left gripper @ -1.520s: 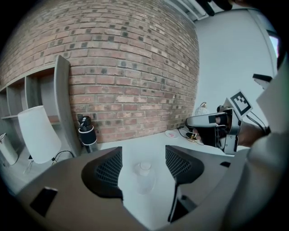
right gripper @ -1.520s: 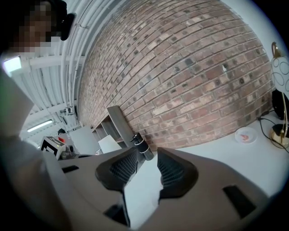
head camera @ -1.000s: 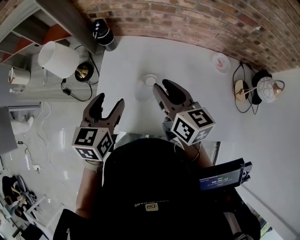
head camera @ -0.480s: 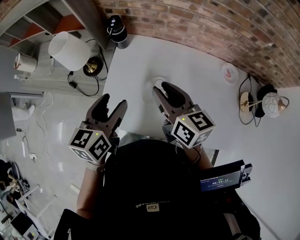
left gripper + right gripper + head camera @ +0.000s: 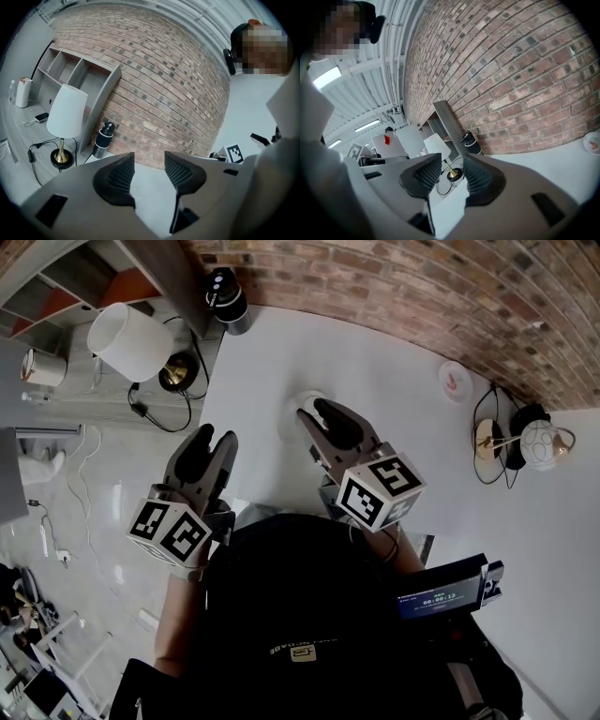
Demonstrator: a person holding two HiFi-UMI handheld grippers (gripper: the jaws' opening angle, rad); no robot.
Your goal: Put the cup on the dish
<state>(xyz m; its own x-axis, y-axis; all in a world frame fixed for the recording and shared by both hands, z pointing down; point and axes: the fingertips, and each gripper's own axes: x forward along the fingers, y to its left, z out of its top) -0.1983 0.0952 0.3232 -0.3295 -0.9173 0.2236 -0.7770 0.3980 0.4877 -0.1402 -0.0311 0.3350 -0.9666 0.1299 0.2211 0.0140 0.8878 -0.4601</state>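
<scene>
Pale cup just beyond right gripper, jaws slightly apart, empty (left gripper likewise, freshly narrowed)

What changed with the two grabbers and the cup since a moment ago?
The left gripper turned left, away from the cup, and its jaws have just been closing on nothing. The right gripper edged toward the cup, nothing between its jaws. Cup and dish stayed put on the table; nothing was grabbed.
</scene>
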